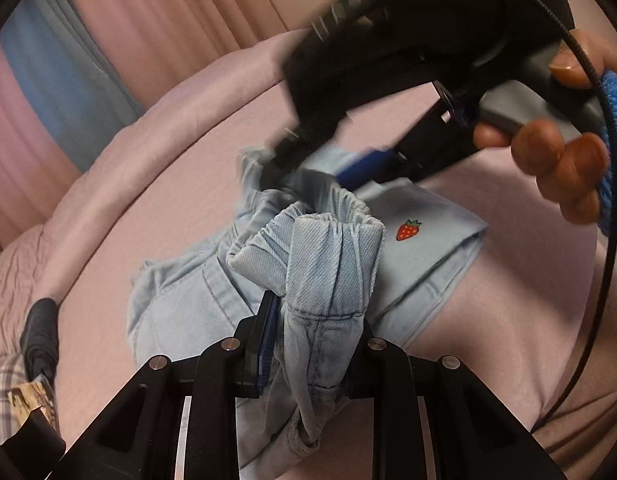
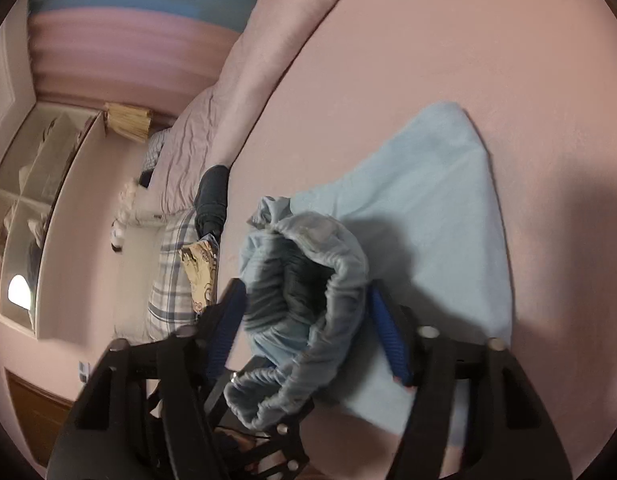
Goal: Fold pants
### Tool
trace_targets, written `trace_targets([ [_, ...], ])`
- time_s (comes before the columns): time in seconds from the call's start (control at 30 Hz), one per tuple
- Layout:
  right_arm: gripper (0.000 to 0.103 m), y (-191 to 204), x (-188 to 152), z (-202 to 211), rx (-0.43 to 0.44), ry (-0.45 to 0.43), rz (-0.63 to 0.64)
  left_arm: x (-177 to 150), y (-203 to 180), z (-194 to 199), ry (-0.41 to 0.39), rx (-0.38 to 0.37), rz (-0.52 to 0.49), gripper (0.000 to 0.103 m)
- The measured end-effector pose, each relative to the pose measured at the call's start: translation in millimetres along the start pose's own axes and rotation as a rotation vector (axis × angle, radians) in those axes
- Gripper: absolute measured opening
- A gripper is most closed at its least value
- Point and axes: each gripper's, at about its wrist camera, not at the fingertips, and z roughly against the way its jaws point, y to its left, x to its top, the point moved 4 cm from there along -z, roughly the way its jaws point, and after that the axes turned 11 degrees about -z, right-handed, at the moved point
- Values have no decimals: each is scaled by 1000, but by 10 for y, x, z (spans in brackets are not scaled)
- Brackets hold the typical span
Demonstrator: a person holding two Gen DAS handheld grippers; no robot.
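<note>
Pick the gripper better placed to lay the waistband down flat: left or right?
Left, probably. The left gripper is shut on the bunched waistband of the pants. The right gripper stands open around the same bunch, pads apart from the cloth, so it carries nothing.

Pink-sheeted bed (image 2: 448,40) carries light-blue pants (image 2: 428,208), with a rolled duvet (image 1: 156,140) along its edge.
</note>
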Motion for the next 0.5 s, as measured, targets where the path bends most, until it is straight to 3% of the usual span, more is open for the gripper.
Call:
trace_targets([
  [0.03, 25, 20, 20, -3, -8, -2, 16, 50, -5, 2, -4, 0, -3, 24],
  [0.07, 16, 35, 35, 11, -18, -7, 30, 105, 17, 26, -19, 3, -10, 24],
  [0.1, 13, 77, 40, 61, -13, -19, 52, 206, -3, 46, -34, 5, -17, 24],
  [0.27, 11, 198, 190, 394, 27, -100, 132, 546, -20, 73, -117, 13, -38, 26],
  [0.37, 12, 113, 341, 435, 20, -132, 124, 609, -200, -189, -61, -13, -99, 30],
  [0.43, 16, -55, 392, 381, -58, -139, 113, 556, -338, -416, 1, -57, -132, 36],
  [0.5, 18, -320, 438, 275, -159, -125, 72, 514, -370, -423, 0, -56, -138, 38],
])
